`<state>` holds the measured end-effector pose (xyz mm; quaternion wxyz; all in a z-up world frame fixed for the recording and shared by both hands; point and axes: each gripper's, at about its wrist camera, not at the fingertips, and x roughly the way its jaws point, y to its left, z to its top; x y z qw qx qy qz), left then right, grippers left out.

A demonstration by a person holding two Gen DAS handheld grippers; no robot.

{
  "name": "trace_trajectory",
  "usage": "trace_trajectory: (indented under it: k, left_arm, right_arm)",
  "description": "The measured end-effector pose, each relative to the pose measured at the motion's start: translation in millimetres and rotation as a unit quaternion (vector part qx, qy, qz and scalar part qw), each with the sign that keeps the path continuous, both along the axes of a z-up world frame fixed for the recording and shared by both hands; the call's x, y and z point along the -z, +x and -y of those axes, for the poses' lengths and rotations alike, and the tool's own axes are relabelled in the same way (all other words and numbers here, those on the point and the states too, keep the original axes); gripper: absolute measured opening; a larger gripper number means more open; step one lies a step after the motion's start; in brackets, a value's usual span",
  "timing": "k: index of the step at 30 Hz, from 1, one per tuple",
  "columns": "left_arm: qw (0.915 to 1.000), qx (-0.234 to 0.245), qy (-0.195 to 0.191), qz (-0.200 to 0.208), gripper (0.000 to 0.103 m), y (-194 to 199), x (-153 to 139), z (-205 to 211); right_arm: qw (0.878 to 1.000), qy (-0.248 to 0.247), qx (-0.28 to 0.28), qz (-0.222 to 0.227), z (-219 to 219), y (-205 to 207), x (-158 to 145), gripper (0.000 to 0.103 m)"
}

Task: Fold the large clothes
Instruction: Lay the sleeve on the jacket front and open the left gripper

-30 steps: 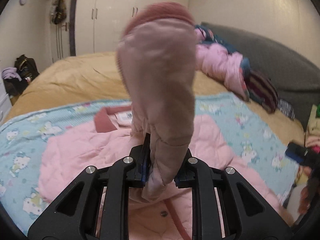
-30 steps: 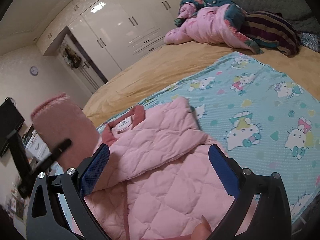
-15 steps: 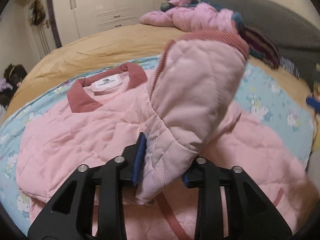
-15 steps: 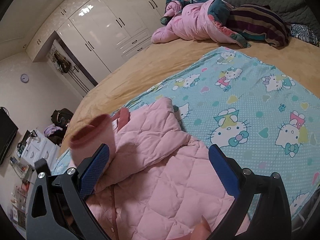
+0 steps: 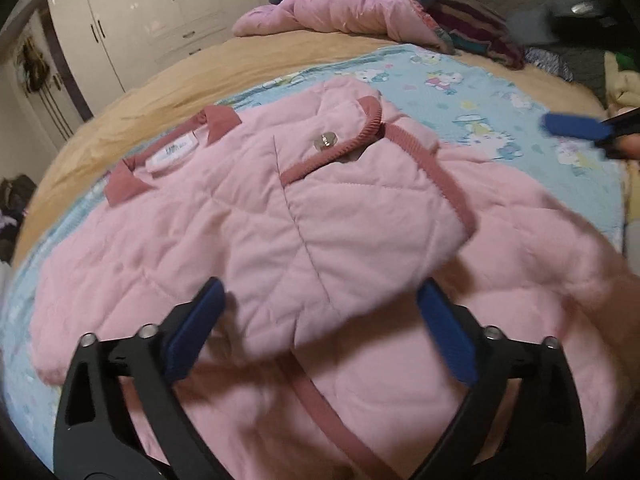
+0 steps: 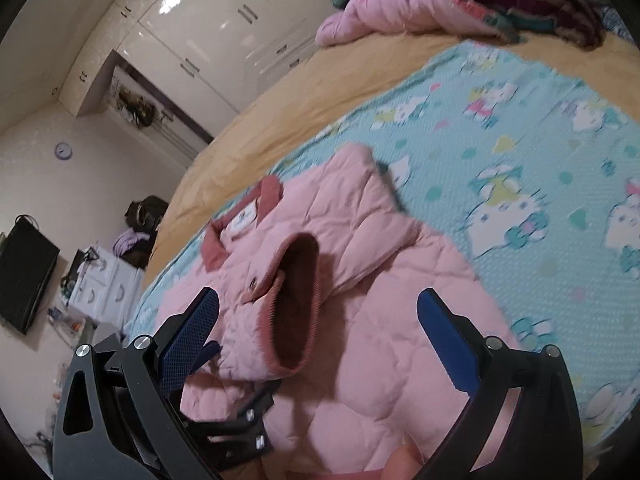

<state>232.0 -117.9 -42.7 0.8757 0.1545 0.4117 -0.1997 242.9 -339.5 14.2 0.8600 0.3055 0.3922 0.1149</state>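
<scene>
Left wrist view: the left gripper [image 5: 320, 332] hangs over a pink quilted jacket [image 5: 168, 248] that lies spread on a light-blue cartoon-cat blanket [image 5: 500, 92], itself laid over a tan bedspread [image 5: 192, 80]. Its jaws have just been opening and now stand wide apart; the jacket's sleeve [image 5: 340, 216] lies loose between the blue pads [image 5: 192, 332], which do not press on it. The sleeve is folded across the jacket's chest, its ribbed dusty-rose cuff [image 5: 432, 168] pointing toward the far side. A metal snap [image 5: 325, 140] sits on a rose-trimmed pocket flap on the sleeve. Inside the rose collar [image 5: 128, 184] is a white neck label [image 5: 174, 154]; its print is too blurred to read. At the right edge, one blue pad of the right gripper [image 5: 576, 128] shows.

Right wrist view: the right gripper [image 6: 318, 336] is also spread open, empty, above the jacket's body [image 6: 380, 360]. The sleeve's cuff opening [image 6: 296, 304] faces the camera, and the left gripper's black frame [image 6: 232, 412] shows beneath it. The neck label [image 6: 242, 216] is again unreadable. A fingertip [image 6: 400, 460] shows at the lower edge. Beyond lie a heap of pink and striped clothes [image 6: 420, 0], white wardrobe doors [image 6: 208, 40], a round wall clock [image 6: 63, 151] and a dark screen [image 6: 24, 276].
</scene>
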Motion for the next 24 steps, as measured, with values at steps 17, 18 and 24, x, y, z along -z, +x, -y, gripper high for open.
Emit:
trace_trajectory:
  k: [17,18,24]
  left_arm:
    - [0.9671,-0.205,-0.150,0.011,0.094,-18.6,-61.7,-178.7]
    - [0.9639,-0.219,-0.152,0.015,0.094,-19.7,-63.7,-188.5]
    - [0.9542,-0.269,-0.124,0.046,0.094,-26.3,-72.6,-222.0]
  right_arm:
    - [0.992,0.069,-0.054,-0.085,-54.4,48.2,58.9,0.099]
    - [0.993,0.068,-0.054,-0.084,-55.6,47.7,59.5,0.099]
    - [0.994,0.051,-0.060,-0.079,-63.9,46.0,62.8,0.098]
